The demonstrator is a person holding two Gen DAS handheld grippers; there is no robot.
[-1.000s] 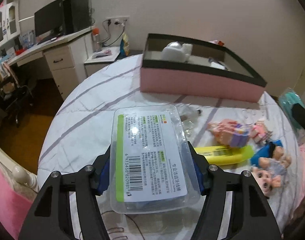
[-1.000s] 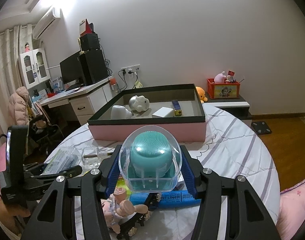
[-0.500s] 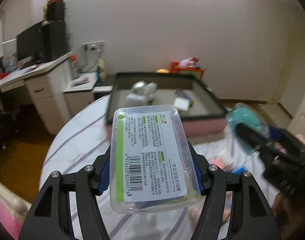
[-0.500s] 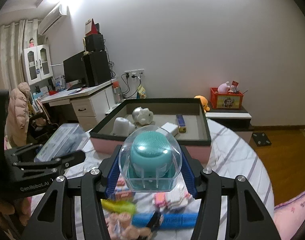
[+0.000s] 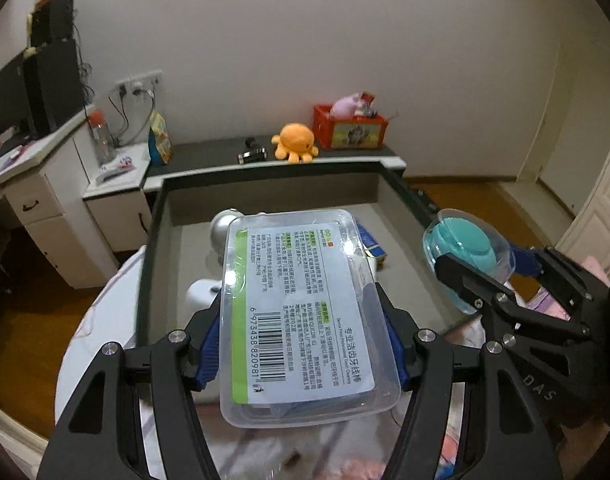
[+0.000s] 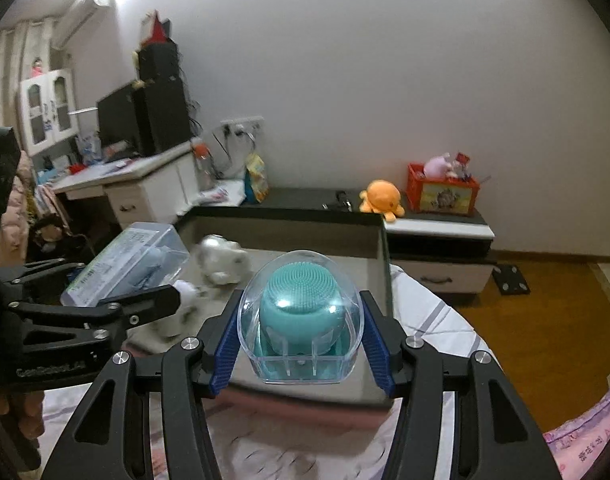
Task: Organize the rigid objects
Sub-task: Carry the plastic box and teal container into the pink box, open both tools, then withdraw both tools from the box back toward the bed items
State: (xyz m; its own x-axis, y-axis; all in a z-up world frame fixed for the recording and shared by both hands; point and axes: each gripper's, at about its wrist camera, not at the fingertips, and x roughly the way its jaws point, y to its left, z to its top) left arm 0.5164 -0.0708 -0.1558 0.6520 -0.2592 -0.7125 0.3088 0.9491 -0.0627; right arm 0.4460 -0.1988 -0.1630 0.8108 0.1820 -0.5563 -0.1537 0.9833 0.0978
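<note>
My left gripper [image 5: 303,340] is shut on a clear plastic floss-pick box [image 5: 301,312] with a green-and-white label, held above the near edge of the pink tray [image 5: 145,264]. My right gripper [image 6: 301,344] is shut on a teal face brush in a clear dome case [image 6: 301,316], also over the tray's near edge [image 6: 385,264]. Each gripper shows in the other's view: the dome case [image 5: 461,252] at right, the floss box [image 6: 125,264] at left. A silver pig figure [image 6: 221,258], a white object [image 5: 203,292] and a blue box [image 5: 371,242] lie in the tray.
The tray stands on a round table with a striped white cloth [image 6: 429,312]. Behind it is a low cabinet with an orange plush octopus [image 5: 295,142] and a red crate [image 5: 351,126]. A white desk with a monitor [image 6: 145,168] is at the left.
Both grippers have moved forward toward the tray with their loads; the tray is now close beneath them and the toys on the table have dropped out of view.
</note>
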